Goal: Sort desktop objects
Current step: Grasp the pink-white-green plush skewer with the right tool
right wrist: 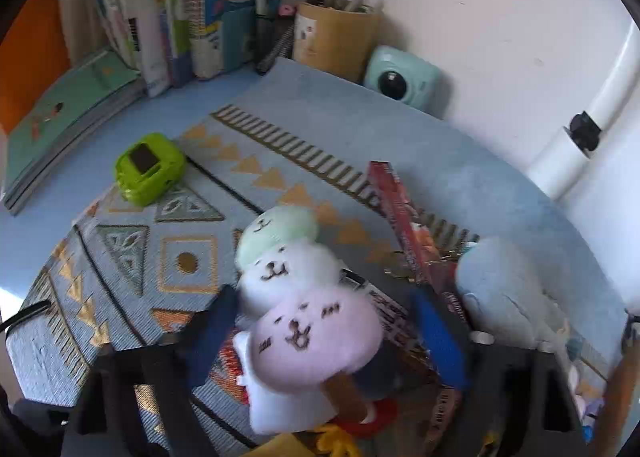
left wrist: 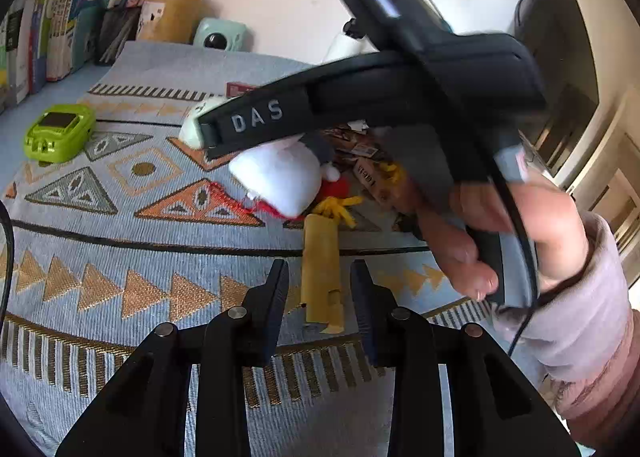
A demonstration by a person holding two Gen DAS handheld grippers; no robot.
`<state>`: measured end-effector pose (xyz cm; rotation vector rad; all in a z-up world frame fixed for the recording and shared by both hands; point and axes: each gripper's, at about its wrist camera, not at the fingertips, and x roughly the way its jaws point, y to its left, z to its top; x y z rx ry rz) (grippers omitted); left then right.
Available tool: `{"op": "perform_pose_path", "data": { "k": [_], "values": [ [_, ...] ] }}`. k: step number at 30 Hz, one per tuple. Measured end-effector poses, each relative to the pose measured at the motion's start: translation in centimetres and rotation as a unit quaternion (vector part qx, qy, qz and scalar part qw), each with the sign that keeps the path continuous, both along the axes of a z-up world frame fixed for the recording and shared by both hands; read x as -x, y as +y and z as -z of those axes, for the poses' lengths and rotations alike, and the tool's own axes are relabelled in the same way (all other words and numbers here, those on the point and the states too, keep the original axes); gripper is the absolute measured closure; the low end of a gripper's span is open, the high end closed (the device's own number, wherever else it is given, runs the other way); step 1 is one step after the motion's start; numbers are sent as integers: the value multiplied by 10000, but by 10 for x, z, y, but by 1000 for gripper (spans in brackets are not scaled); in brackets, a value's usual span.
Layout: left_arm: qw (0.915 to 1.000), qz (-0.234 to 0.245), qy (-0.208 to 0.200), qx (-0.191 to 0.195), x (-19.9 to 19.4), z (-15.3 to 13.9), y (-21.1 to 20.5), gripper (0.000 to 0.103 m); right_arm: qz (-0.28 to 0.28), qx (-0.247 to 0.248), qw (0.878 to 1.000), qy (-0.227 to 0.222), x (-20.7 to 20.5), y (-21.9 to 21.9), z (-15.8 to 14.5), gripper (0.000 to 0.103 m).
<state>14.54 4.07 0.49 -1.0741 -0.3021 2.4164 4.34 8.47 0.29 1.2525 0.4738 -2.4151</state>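
A plush skewer of three faces, mint, white and pink (right wrist: 308,333), lies on the patterned mat (right wrist: 188,225). My right gripper (right wrist: 328,333) hovers over it, blurred, its blue pads either side of the pink head with gaps, so open. In the left wrist view a hand (left wrist: 500,225) holds that gripper, and its black finger marked DAS (left wrist: 256,119) reaches over the white plush (left wrist: 276,177). A flat yellow tag with a tassel (left wrist: 322,265) lies on the mat between the fingers of my left gripper (left wrist: 320,281). Its pads stand just clear of the tag.
A lime-green gadget (right wrist: 150,167) sits at the mat's left. Books (right wrist: 180,9), a pen cup (right wrist: 334,37) and a mint camera (right wrist: 400,79) line the wall. A red box (right wrist: 400,217), printed cards and a blue plush (right wrist: 508,289) crowd the right.
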Motion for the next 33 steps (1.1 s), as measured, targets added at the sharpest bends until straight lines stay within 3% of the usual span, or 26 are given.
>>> {"op": "perform_pose_path", "data": {
  "k": [1,5,7,10,13,17,20,24,25,26,27,28,30,33],
  "values": [
    [10000,2,-43,21,1,1,0,74,-56,33,10000,-7,-3,1,0,47],
    [9998,-11,-182,99,4,3,3,74,-39,153,9997,191,-20,11,-11,52],
    [9998,-13,-183,95,4,4,2,74,262,651,9969,342,-30,37,-31,53],
    [9998,-14,-175,120,3,4,3,74,541,1749,9814,577,-63,96,-63,53],
    [9997,0,-176,138,4,4,3,72,1093,2120,9647,1115,-121,164,-81,52],
    [9991,78,-123,391,3,2,13,63,2194,2180,9411,1366,-192,248,-66,51],
    [9967,157,-38,801,3,0,28,54,3018,2215,9206,1107,-225,300,-39,51],
    [9906,146,74,1361,0,-1,45,54,3584,2454,8969,833,-243,338,-8,51],
    [9902,183,92,1382,0,-1,46,57,3636,2600,8912,769,-245,344,-4,51],
    [9909,257,90,1321,0,-1,45,70,3645,2716,8877,736,-246,345,1,51],
    [9916,265,80,1262,0,-1,43,75,3654,2826,8841,700,-247,349,4,49],
    [9932,254,36,1139,1,-1,39,81,3688,2846,8821,696,-246,349,6,46],
    [9957,218,-55,904,2,-1,33,82,3782,2628,8847,723,-251,354,7,31],
    [9974,281,-176,635,-1,-2,31,82,3619,2439,8976,626,-254,351,9,26]
  ]
}}
